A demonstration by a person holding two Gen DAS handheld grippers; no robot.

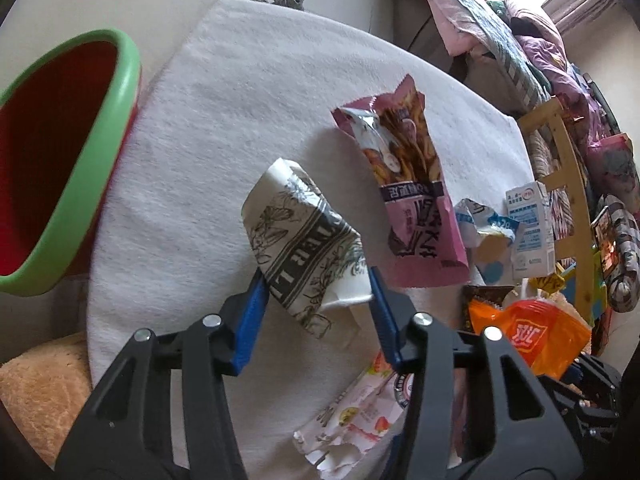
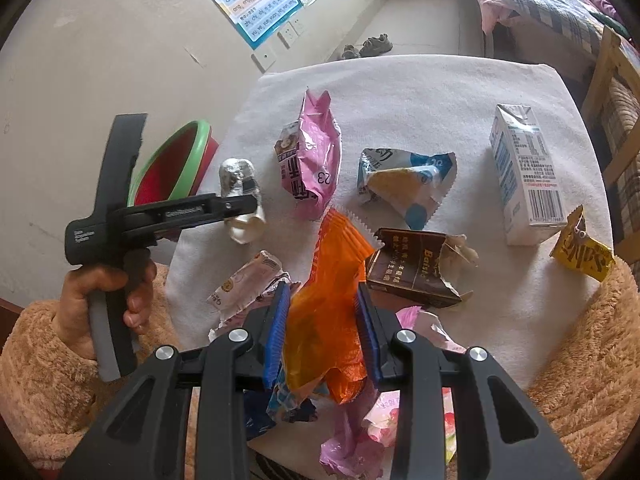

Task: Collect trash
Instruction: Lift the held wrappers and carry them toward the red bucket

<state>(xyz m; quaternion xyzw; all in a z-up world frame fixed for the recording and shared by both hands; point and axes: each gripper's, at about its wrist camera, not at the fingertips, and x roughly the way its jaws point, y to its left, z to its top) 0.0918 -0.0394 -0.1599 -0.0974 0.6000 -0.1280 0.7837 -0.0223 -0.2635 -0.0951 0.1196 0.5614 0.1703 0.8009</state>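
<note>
My left gripper (image 1: 316, 284) is shut on a crushed white paper cup with black print (image 1: 304, 240), held above the white cloth (image 1: 240, 120); the cup also shows in the right wrist view (image 2: 240, 196) in the left gripper (image 2: 252, 204). The red bin with a green rim (image 1: 60, 152) stands at the table's left edge, and shows in the right wrist view (image 2: 176, 168). My right gripper (image 2: 322, 296) is shut on an orange wrapper (image 2: 328, 300), low over the near part of the table.
On the cloth lie a pink snack bag (image 2: 312, 156), a blue-white wrapper (image 2: 404, 184), a white milk carton (image 2: 524, 172), a brown torn box (image 2: 416, 268), a yellow packet (image 2: 580, 252) and small pink wrappers (image 2: 248, 284). A wooden chair (image 1: 564, 168) and bedding stand behind.
</note>
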